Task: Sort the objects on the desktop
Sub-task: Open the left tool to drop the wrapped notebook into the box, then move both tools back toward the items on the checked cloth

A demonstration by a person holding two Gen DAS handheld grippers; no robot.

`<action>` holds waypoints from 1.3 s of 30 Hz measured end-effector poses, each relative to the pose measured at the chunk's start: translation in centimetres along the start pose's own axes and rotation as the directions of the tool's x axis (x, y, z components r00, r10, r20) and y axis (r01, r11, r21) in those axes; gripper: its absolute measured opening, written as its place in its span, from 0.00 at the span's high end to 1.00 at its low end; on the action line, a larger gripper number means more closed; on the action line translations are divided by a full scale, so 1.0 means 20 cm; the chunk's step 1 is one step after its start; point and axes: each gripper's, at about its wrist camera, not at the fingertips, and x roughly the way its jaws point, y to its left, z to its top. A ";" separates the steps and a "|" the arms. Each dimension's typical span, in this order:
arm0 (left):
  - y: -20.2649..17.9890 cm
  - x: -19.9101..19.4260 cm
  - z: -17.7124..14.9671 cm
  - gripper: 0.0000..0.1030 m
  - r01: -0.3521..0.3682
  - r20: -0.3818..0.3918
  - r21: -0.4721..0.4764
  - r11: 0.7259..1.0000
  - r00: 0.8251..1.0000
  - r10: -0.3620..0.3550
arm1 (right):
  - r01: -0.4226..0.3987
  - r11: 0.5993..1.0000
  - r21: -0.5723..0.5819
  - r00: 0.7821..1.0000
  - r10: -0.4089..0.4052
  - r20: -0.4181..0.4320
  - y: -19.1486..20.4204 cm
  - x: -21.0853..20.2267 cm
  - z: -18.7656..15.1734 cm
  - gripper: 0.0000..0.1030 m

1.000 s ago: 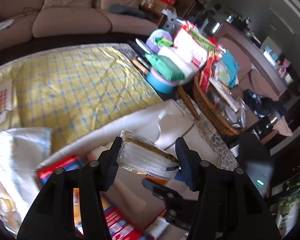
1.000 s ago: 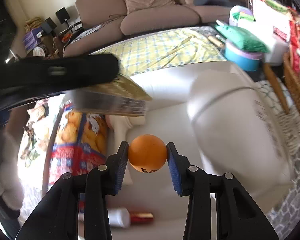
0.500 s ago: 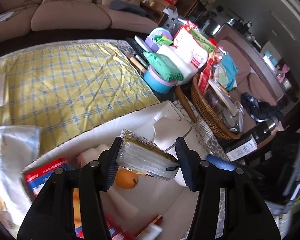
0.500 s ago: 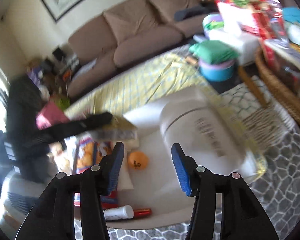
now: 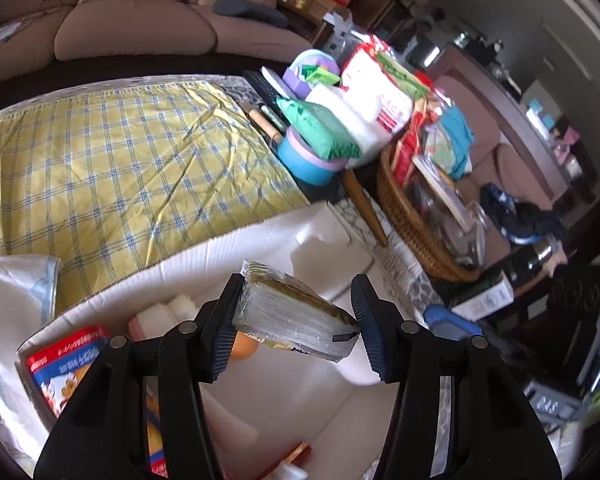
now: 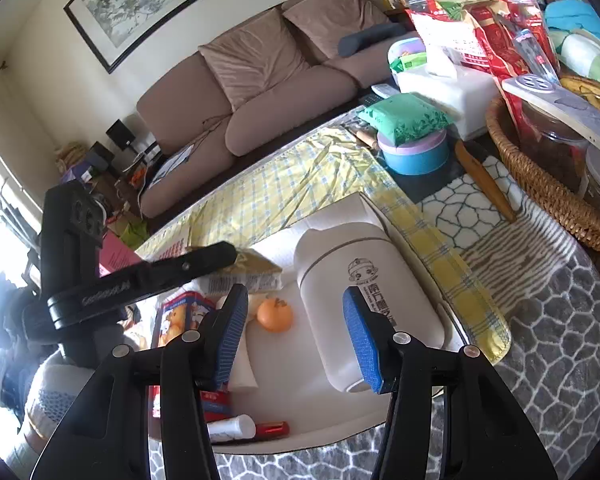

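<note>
- Two views split the scene: the left wrist view shows the left gripper (image 5: pixel 296 314) clamped on a clear-wrapped packet (image 5: pixel 294 322), its flat stack of pale sheets with an olive top face held across both pads, tilted down toward the right finger.
- Only a sliver of the orange ball (image 5: pixel 244 346) shows in that view, just below the packet beside the left finger; the white tray (image 5: pixel 220 248) lies under the gripper.
- From the right wrist view the whole ball (image 6: pixel 275 315) is plain: round, matte orange, with a small dark mark, resting in the tray (image 6: pixel 340 412) ahead of the right gripper (image 6: pixel 296 336), nearer its left finger.
- Right gripper's blue pads stand apart and hold nothing.
- A white flask (image 6: pixel 356 304) lies on its side beyond the right finger, a red snack box (image 6: pixel 180 320) beyond the left one.
- This view also shows the left gripper (image 6: pixel 236 256) from outside, holding the packet (image 6: pixel 248 274) above the tray's far-left part.
</note>
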 end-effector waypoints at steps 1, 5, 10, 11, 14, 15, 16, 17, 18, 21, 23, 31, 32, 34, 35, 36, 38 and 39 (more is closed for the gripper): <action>-0.01 0.00 -0.01 0.51 -0.002 -0.009 0.006 1.000 1.000 0.002 | 0.000 1.000 -0.001 1.000 0.000 -0.001 0.00 0.00 0.00 0.49; -0.05 0.00 -0.10 0.52 -0.003 -0.044 0.021 1.000 0.999 0.004 | -0.003 1.000 0.007 1.000 0.003 0.009 0.00 -0.01 0.00 0.49; -0.07 0.04 -0.17 0.52 0.005 -0.061 0.004 1.000 0.998 -0.005 | -0.008 1.000 0.007 1.000 0.008 0.019 0.01 -0.02 0.01 0.49; -0.08 0.05 -0.16 0.52 0.000 -0.065 0.004 1.000 0.998 0.001 | -0.010 1.000 0.006 1.000 0.010 0.018 0.02 -0.02 0.00 0.49; -0.09 0.07 -0.15 0.52 -0.034 -0.063 0.021 0.999 0.997 0.035 | -0.012 1.000 -0.001 1.000 0.012 0.016 0.03 -0.02 0.01 0.49; -0.09 0.06 -0.14 0.51 -0.040 -0.059 0.030 0.999 0.997 0.042 | -0.010 1.000 -0.002 1.000 0.010 0.018 0.02 -0.03 0.01 0.49; -0.09 0.04 -0.14 0.48 -0.044 -0.059 0.038 0.998 0.997 0.046 | -0.010 1.000 0.002 1.000 0.010 0.020 0.02 -0.03 0.01 0.49; -0.09 0.03 -0.14 0.45 -0.050 -0.057 0.045 0.998 0.997 0.053 | -0.011 1.000 0.007 1.000 0.011 0.021 0.01 -0.03 0.01 0.49; -0.08 0.01 -0.14 0.43 -0.061 -0.054 0.049 0.997 0.997 0.063 | -0.011 1.000 0.009 1.000 0.011 0.021 0.01 -0.03 0.02 0.49; -0.05 -0.08 -0.15 0.30 -0.059 -0.035 0.053 0.997 0.998 0.061 | -0.019 1.000 0.012 1.000 0.019 0.018 0.01 -0.01 0.02 0.49; -0.01 -0.17 -0.17 0.18 -0.052 -0.007 0.047 0.998 0.999 0.052 | -0.029 1.000 -0.001 0.999 0.029 0.020 0.05 -0.01 0.02 0.49; 0.28 -0.77 -0.36 0.12 -0.140 0.112 0.016 0.990 0.984 0.138 | -0.094 0.995 -0.027 0.995 0.095 0.040 0.22 0.00 0.02 0.47; 0.33 -0.85 -0.40 0.11 -0.163 0.128 0.006 0.987 0.979 0.161 | -0.108 0.994 -0.036 0.993 0.109 0.038 0.26 0.00 0.01 0.47; 0.44 -1.01 -0.48 0.07 -0.206 0.149 -0.020 0.978 0.967 0.206 | -0.129 0.989 -0.068 0.991 0.132 0.030 0.35 0.01 -0.01 0.47; 0.51 -1.09 -0.53 0.05 -0.232 0.163 -0.037 0.972 0.958 0.235 | -0.139 0.986 -0.092 0.990 0.142 0.024 0.41 0.01 -0.03 0.46; 0.59 -1.19 -0.59 0.05 -0.257 0.176 -0.063 0.964 0.948 0.264 | -0.151 0.981 -0.123 0.988 0.154 0.013 0.49 0.02 -0.06 0.46; 0.73 -1.31 -0.67 0.01 -0.282 0.188 -0.110 0.953 0.936 0.298 | -0.176 0.967 -0.181 0.984 0.177 -0.011 0.64 0.04 -0.11 0.45; 0.79 -1.36 -0.72 0.01 -0.291 0.190 -0.134 0.947 0.931 0.313 | -0.190 0.958 -0.215 0.982 0.189 -0.025 0.72 0.05 -0.15 0.44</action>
